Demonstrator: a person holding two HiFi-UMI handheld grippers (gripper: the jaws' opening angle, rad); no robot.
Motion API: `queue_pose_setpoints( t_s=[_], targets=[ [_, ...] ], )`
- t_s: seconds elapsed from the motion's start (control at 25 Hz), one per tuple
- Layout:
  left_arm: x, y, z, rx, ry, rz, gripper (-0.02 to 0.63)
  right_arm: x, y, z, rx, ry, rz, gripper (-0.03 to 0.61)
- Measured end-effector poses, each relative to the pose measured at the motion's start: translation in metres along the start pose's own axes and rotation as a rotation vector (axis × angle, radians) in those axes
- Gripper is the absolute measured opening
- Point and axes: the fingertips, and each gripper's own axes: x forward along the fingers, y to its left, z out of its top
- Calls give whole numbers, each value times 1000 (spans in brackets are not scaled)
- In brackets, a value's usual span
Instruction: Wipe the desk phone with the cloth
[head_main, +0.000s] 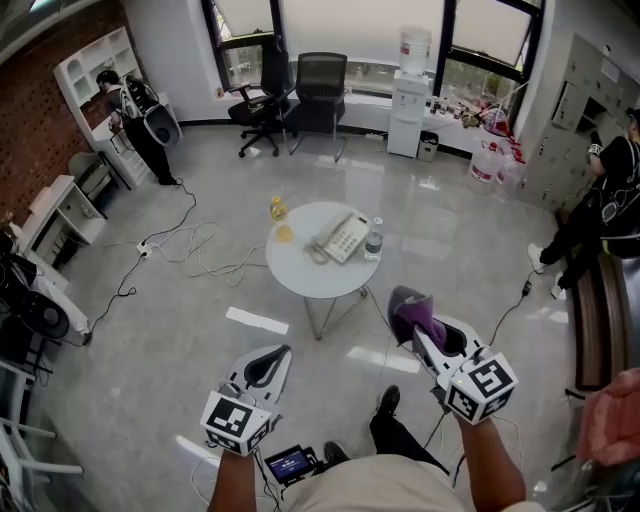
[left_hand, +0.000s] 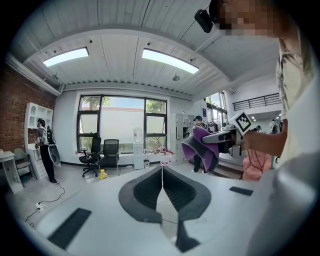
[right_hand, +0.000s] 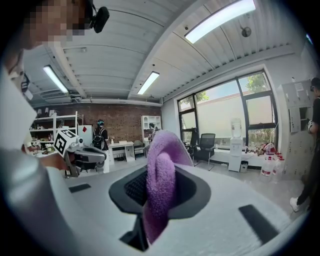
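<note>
The jaws of the right gripper (head_main: 408, 312) are closed on the purple cloth (right_hand: 161, 185). The jaws of the left gripper (left_hand: 161, 170) are closed together, with nothing between them. The desk phone (head_main: 345, 238) lies on the round white tabletop (head_main: 305, 275), well apart from both.

A glossy grey floor (head_main: 150, 340) spreads around a small round white table (head_main: 305, 275), with black office chairs (head_main: 320, 85) and a water dispenser (head_main: 408, 105) under tall windows (head_main: 350, 25), a brick wall (head_main: 35, 120) and white shelving (head_main: 90, 65) at the left, and ceiling light strips (left_hand: 169, 60) overhead.
</note>
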Motion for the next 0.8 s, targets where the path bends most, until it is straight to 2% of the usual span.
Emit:
queue_pose_setpoints(
  t_s=[0.24,0.44,0.8],
  targets=[
    [50,14,1,-1,48,43,9,44,-54,-2,30,0,52,63],
    [113,35,5,-11,61,82,9,87,-107,-8,53,12,100,63],
    [205,56,18,-25,94,109,9,142,-180,-5,76,42,164,64]
  ],
)
